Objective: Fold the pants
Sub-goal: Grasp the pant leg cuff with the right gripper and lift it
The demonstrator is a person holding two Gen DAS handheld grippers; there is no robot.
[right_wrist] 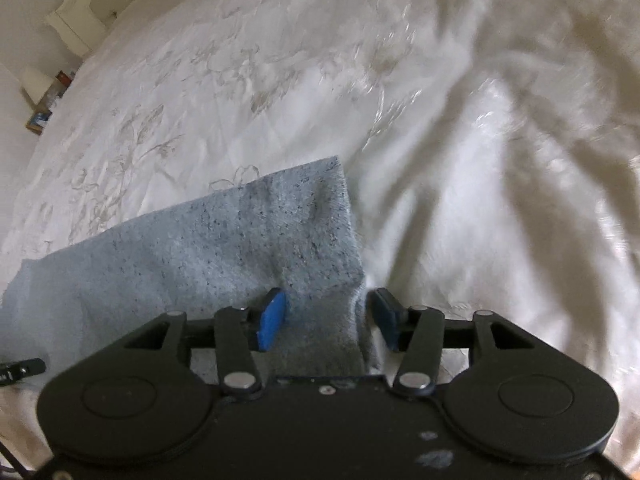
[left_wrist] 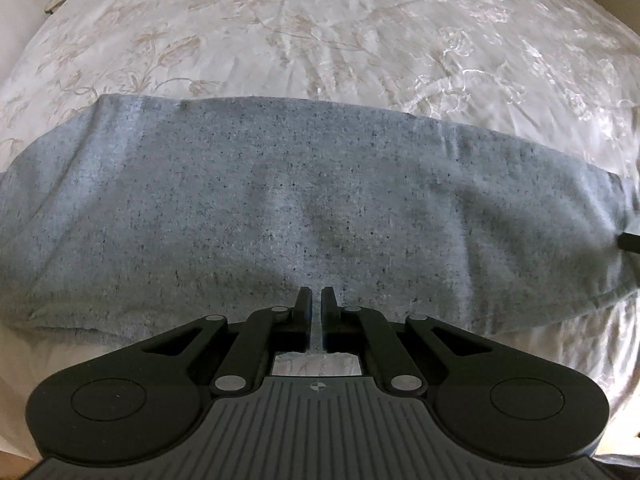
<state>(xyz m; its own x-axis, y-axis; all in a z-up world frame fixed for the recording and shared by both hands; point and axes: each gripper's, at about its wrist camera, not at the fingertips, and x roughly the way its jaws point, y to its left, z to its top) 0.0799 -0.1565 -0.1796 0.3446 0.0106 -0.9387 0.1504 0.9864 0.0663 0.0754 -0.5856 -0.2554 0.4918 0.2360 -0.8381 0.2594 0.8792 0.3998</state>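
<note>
Pants (left_wrist: 304, 208), grey and speckled, lie as a long folded band across the bed (left_wrist: 320, 32), stretching from nine o'clock to three o'clock in the left wrist view. I judge that one fold is laid and the next one, bringing one end over the other, is not yet done; it calls for a new grip on an end. The left gripper (left_wrist: 316, 300) at six o'clock has its fingers almost together, and a thin strip of cloth shows between them, so it seems to pinch the near edge. The right gripper (right_wrist: 326, 312) stands with fingers (right_wrist: 272, 320) apart; the corner of the pants lies between them, not pressed.
</note>
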